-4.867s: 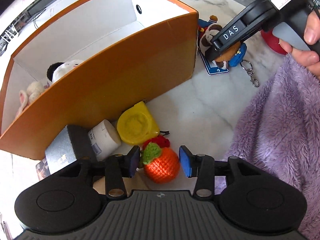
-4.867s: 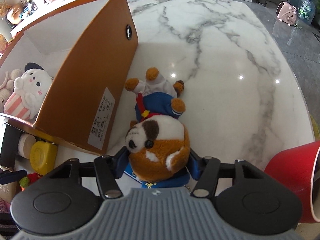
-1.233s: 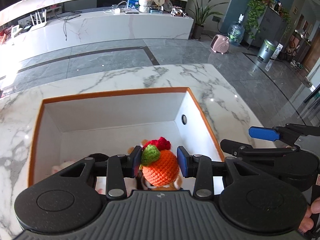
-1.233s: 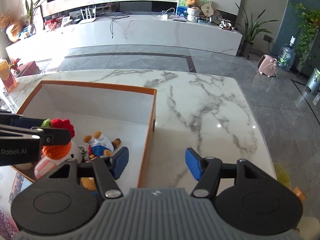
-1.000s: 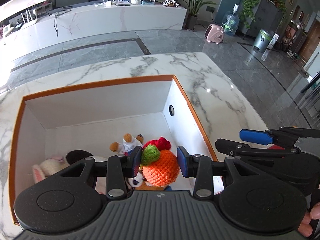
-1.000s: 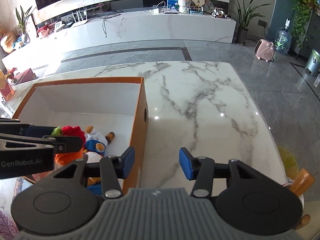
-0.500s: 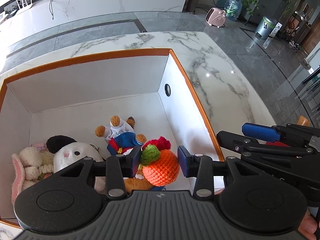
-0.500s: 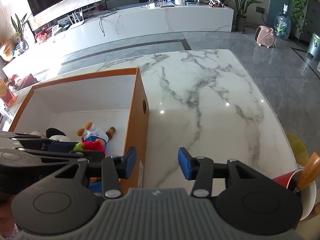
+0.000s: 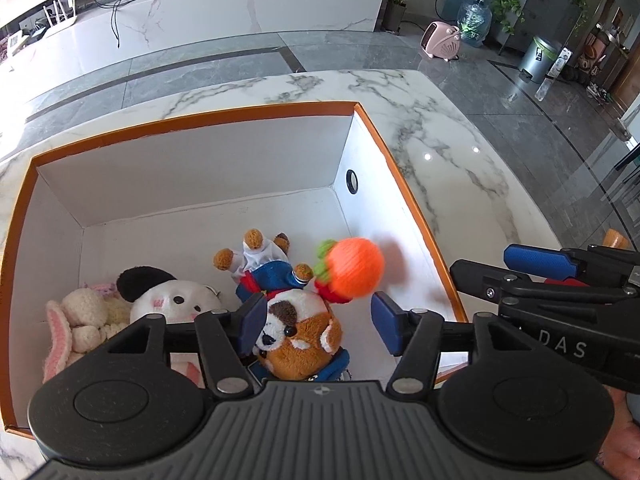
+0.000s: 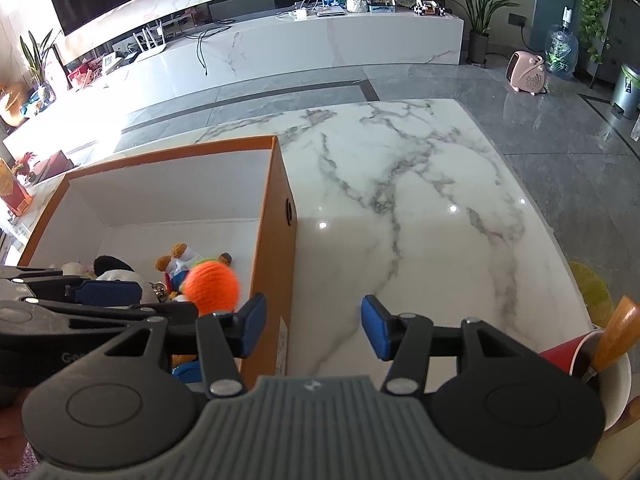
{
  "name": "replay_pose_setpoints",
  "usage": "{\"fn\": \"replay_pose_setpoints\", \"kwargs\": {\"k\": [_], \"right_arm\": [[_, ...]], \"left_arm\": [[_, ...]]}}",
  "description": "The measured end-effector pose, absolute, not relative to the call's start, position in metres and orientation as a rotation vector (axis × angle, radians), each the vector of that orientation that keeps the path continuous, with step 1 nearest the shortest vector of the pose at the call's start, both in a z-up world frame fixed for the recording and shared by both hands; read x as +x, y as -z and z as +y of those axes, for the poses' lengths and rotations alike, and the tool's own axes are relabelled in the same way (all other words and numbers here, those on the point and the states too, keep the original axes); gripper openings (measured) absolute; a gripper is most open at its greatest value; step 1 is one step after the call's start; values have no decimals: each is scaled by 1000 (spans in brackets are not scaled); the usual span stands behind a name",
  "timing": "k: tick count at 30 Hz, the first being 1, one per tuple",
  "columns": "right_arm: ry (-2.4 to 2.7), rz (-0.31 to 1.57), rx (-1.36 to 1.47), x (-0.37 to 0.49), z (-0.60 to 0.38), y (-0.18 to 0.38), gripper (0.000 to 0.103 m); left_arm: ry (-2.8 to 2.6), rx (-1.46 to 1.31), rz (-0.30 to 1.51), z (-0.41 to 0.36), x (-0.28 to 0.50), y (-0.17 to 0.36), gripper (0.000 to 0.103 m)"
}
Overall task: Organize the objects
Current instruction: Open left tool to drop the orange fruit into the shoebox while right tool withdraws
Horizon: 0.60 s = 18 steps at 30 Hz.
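Note:
My left gripper [image 9: 318, 322] is open above the orange box [image 9: 192, 118]. The crocheted orange toy [image 9: 350, 266] is blurred, free of the fingers, falling inside the box near its right wall; it also shows in the right wrist view [image 10: 212, 286]. Below it lies the brown dog plush [image 9: 296, 330] in blue clothes. A white plush with a black ear [image 9: 168, 298] and a pink-eared bunny plush [image 9: 76, 316] lie at the box's left. My right gripper [image 10: 312, 330] is open and empty over the marble table [image 10: 420, 208], just right of the box [image 10: 276, 216].
My right gripper also shows at the right edge of the left wrist view [image 9: 560, 280]. A red cup [image 10: 560, 354] and a white container with an orange handle [image 10: 614, 334] stand at the table's near right. The table edge drops to a grey floor.
My left gripper has opened and let go of the orange toy, which now drops into the box. The left gripper had lowered over the box; the right one stayed open beside it.

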State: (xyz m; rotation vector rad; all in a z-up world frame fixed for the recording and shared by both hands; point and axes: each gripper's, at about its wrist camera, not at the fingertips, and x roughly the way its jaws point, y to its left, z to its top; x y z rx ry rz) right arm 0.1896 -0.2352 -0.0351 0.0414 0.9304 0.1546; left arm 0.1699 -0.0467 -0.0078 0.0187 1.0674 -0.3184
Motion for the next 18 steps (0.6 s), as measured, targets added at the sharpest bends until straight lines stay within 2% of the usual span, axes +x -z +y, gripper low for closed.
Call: {"fn": "replay_pose_setpoints", "kwargs": {"k": [7,18], "right_arm": [[-149,922,45,187,-237,32,58],[-164,835,53,164,-234,20,59]], "left_arm": [[318,-17,1056,-41,168,3,76],[329,0,882,-32,134,-37,70]]}}
